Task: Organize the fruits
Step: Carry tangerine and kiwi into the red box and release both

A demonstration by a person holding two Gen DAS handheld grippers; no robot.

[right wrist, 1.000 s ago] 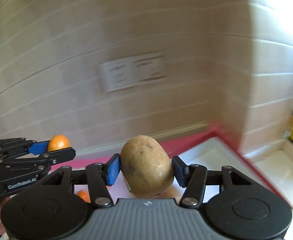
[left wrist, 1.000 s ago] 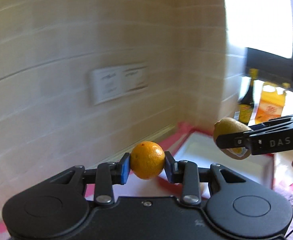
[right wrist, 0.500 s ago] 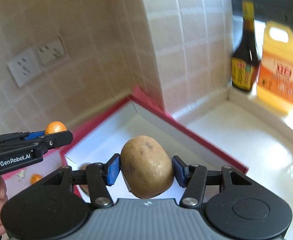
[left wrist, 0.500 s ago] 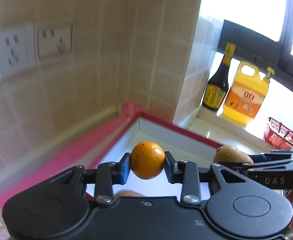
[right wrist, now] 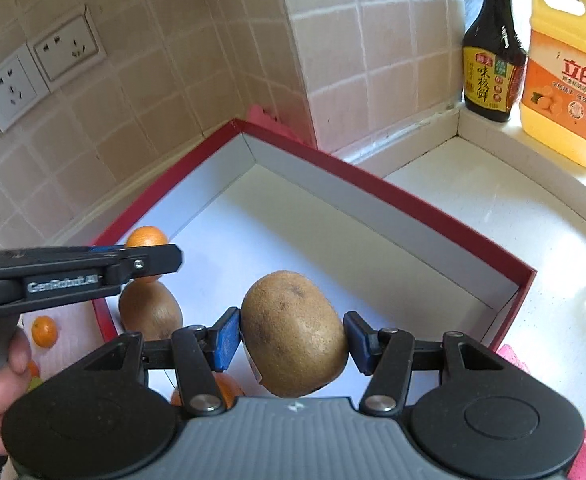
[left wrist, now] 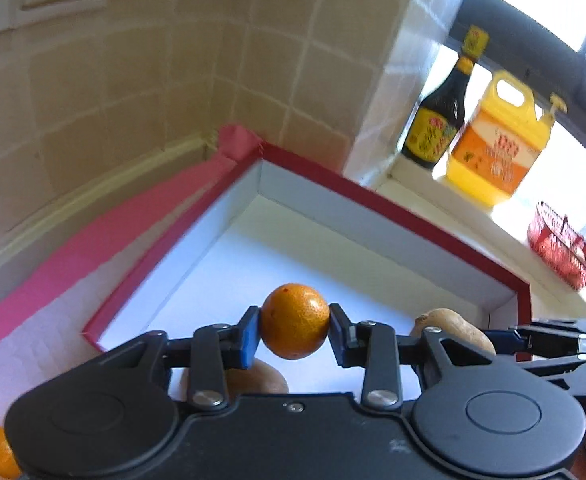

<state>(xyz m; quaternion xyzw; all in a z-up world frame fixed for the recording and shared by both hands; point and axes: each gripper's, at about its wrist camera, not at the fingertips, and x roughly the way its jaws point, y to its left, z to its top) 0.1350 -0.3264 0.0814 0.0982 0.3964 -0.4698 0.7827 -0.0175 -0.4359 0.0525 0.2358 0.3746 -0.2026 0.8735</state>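
— Two fruits are held in the air, yes?

— Yes. The left gripper (left wrist: 295, 334) is clamped on a small orange (left wrist: 295, 321), one blue pad on each side. The right gripper (right wrist: 291, 340) is clamped on a brown kiwi (right wrist: 293, 332) in the same way.

— And where are they, compared to the box?

— Both hang over the red-rimmed box (right wrist: 393, 190) with the white inside. The orange is over the near left part of the box, and the kiwi more toward the near right corner. I cannot tell how high above the floor of the box they are.

— Is something already in the box?

— A second kiwi (right wrist: 149, 310) lies inside, close to the left wall, under the left gripper. Another orange fruit (right wrist: 223, 390) shows low behind the fingers of the right gripper, but it is mostly hidden.

— And outside the box?

— A little orange (right wrist: 44, 331) lies on the counter beside the left wall. On the sill behind the far right corner stand a dark sauce bottle (right wrist: 493, 52) and a yellow jug (right wrist: 569, 76), just beside each other. A red basket (left wrist: 563, 250) is further along the sill.
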